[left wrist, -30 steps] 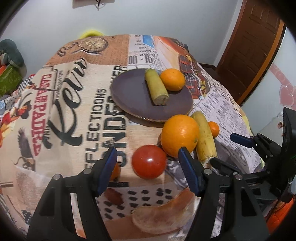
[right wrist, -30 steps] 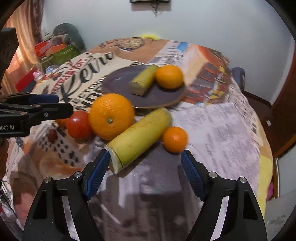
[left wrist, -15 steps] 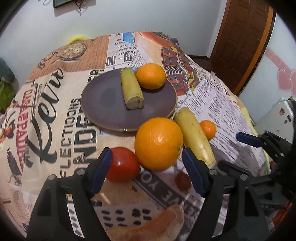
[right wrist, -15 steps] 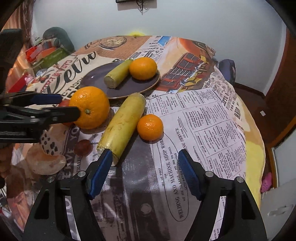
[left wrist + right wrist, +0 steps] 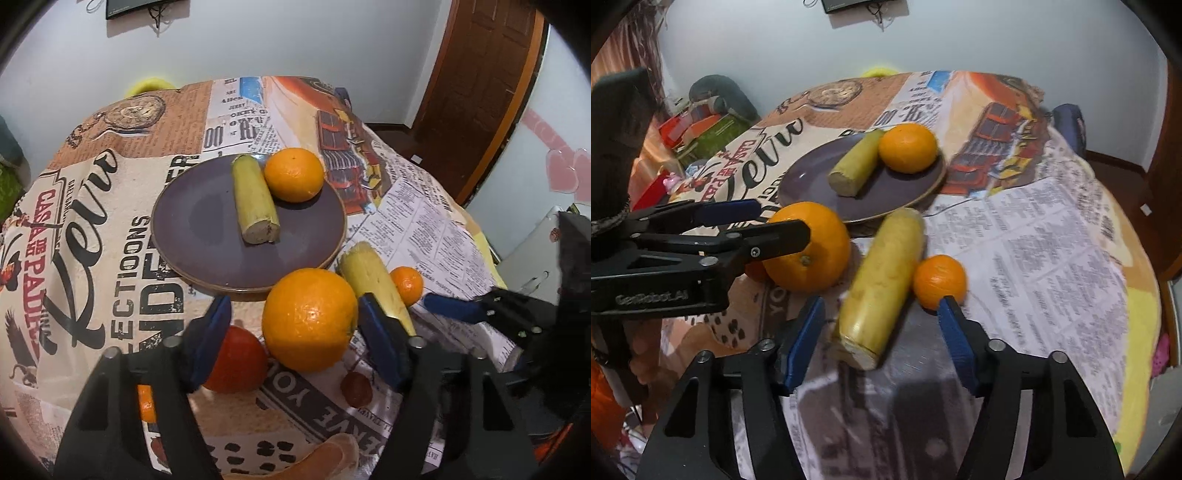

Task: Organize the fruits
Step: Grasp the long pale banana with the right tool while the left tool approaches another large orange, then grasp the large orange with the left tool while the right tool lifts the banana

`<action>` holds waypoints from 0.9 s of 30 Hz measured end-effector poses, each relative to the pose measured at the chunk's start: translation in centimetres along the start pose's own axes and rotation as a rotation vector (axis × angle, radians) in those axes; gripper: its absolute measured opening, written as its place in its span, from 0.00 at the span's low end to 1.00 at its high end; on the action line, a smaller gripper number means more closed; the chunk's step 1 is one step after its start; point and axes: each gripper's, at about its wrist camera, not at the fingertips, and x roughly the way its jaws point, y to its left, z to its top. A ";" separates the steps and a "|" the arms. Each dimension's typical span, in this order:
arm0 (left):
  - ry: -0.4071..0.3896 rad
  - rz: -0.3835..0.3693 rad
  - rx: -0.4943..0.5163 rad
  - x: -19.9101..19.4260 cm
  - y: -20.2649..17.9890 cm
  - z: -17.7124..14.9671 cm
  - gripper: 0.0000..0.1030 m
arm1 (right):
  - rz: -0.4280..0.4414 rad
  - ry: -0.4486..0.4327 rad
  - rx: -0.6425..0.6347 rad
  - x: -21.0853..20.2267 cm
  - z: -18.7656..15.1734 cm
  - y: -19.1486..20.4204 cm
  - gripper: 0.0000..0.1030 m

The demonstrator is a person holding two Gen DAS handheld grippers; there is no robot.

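With both grippers' jaws just closing but gripping nothing, left gripper (image 5: 293,341) around the big orange (image 5: 309,319) just beside the plate (image 5: 192,240), right gripper (image 5: 881,341) around the yellow piece (image 5: 882,286) touching it, we risk nudging either into the small orange (image 5: 939,281).

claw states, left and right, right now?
Left claw: open, closing around the big orange, no grip yet.
Right claw: open, closing around the yellow fruit.
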 end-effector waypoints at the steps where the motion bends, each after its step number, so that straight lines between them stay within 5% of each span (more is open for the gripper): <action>1: 0.006 -0.007 0.003 0.1 -0.1 0.0 0.57 | 0.006 0.009 0.002 0.3 0.0 0.1 0.50; 11: 0.036 -0.019 0.031 1.4 -0.8 -0.2 0.56 | 0.037 0.047 0.016 0.7 -1.1 -0.7 0.34; 27: 0.033 -0.015 0.048 -2.7 0.0 -4.7 0.53 | 0.003 0.087 -0.054 -0.4 -2.0 -0.8 0.34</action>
